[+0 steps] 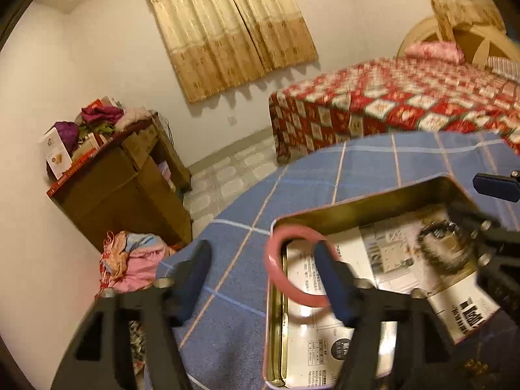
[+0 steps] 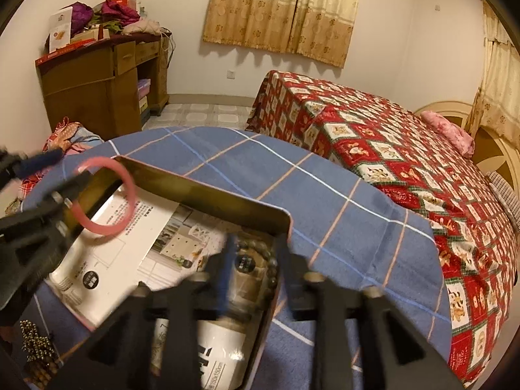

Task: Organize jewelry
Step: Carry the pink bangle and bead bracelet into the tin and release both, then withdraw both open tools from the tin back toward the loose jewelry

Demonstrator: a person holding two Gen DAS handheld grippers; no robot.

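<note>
An open metal tin (image 1: 357, 198) lined with printed paper sits on a blue checked cloth (image 1: 247, 195). My left gripper (image 1: 261, 250) stands open over the tin's left edge. A pink bangle (image 1: 276, 276) is looped round its right finger (image 1: 328, 276), half inside the tin. From the right wrist view the same bangle (image 2: 126, 191) hangs round a finger of the left gripper (image 2: 70, 167). A dark bead bracelet (image 2: 256, 260) lies in the tin's (image 2: 201, 188) corner between the fingers of my open right gripper (image 2: 256, 243); the pads stand apart from it. In the left wrist view that bracelet (image 1: 435, 237) lies below the right gripper (image 1: 477, 201).
A string of gold beads (image 2: 32, 341) lies on the cloth by the tin's near side. Beyond the table stand a bed (image 2: 390, 149) with a red patchwork cover, a cluttered wooden desk (image 2: 97, 74) and a heap of clothes (image 1: 133, 260) on the floor.
</note>
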